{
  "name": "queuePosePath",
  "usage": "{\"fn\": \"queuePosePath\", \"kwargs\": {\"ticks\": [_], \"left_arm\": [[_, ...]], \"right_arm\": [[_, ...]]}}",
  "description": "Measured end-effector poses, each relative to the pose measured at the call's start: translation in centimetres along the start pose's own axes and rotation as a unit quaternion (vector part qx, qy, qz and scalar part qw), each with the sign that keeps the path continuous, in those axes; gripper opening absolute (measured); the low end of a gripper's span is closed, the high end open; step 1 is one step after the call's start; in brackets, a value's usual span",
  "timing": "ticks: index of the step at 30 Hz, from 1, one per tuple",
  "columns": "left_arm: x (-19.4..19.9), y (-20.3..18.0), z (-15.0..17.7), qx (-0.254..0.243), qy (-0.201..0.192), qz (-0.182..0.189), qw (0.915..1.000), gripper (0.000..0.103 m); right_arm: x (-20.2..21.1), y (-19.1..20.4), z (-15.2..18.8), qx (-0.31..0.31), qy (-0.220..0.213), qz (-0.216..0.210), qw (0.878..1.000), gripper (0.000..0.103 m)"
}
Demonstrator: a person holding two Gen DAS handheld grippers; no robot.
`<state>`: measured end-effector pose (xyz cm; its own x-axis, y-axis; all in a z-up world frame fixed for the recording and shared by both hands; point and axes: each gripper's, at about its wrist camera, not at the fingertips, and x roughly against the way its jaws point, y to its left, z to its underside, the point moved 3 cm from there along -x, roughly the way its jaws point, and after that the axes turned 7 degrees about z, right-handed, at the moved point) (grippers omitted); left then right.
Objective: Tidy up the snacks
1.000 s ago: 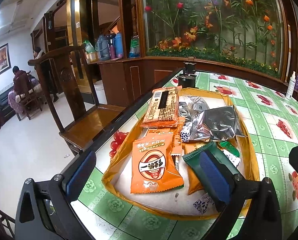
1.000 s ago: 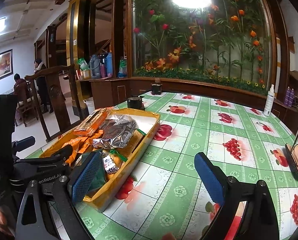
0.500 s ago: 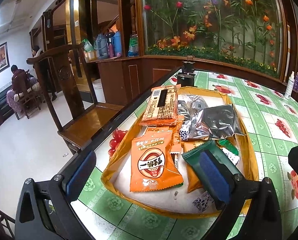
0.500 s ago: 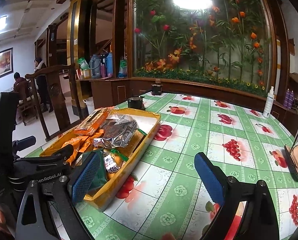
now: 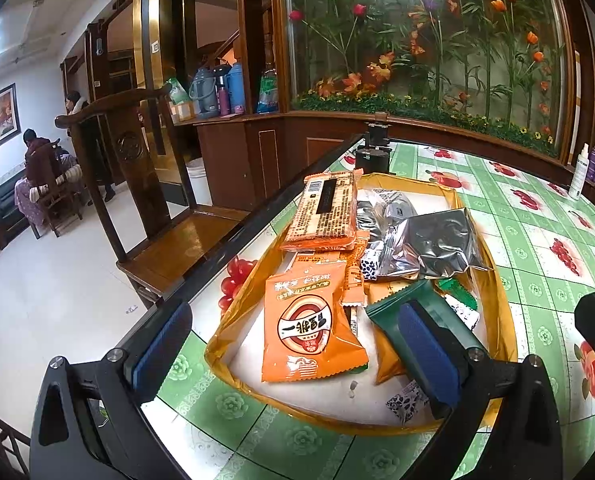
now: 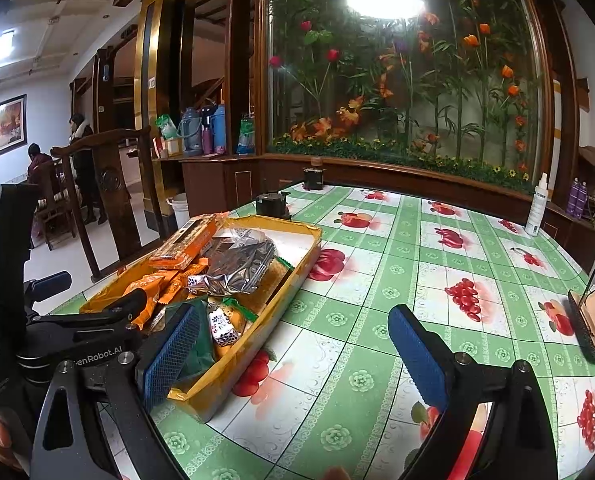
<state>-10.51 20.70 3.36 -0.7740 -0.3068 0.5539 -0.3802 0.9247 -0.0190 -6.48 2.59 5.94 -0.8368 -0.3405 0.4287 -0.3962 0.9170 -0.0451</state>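
Snacks lie heaped in a yellow tray [image 5: 497, 280] near the left edge of the desk [image 5: 537, 240].

Left wrist view: the left gripper [image 5: 293, 344] hangs over the tray's near end, jaws wide apart and empty. An orange packet [image 5: 311, 320] lies flat between the two pads. The right pad overlaps a dark green packet [image 5: 425, 300]; contact cannot be judged. Farther back lie an orange cracker pack [image 5: 325, 210] and a silver foil bag [image 5: 437, 244].

Right wrist view: the right gripper [image 6: 293, 356] is also spread wide, holding nothing. The tray [image 6: 257, 332] sits at its left pad; the bare green tablecloth [image 6: 417, 260] lies between the jaws. An open case [image 6: 593, 324] rests near the right edge.
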Motion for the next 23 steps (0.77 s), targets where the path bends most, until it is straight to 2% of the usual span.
{"fn": "queuePosePath", "kwargs": {"ticks": [12,19,23], "left_arm": [[0.4,0.6,-0.3,0.012,-0.006,0.000,0.9999,0.103],[0.7,-0.7,-0.4,-0.029,-0.008,0.001,0.9996,0.103],[0.9,-0.7,-0.3,-0.028,-0.011,-0.006,0.9995,0.103]], "right_arm": [[0.1,-0.2,-0.1,0.000,0.000,0.004,1.000,0.097],[0.2,-0.3,-0.1,0.001,0.001,0.007,1.000,0.097],[0.0,-0.3,0.0,0.001,0.001,0.008,1.000,0.097]]}}
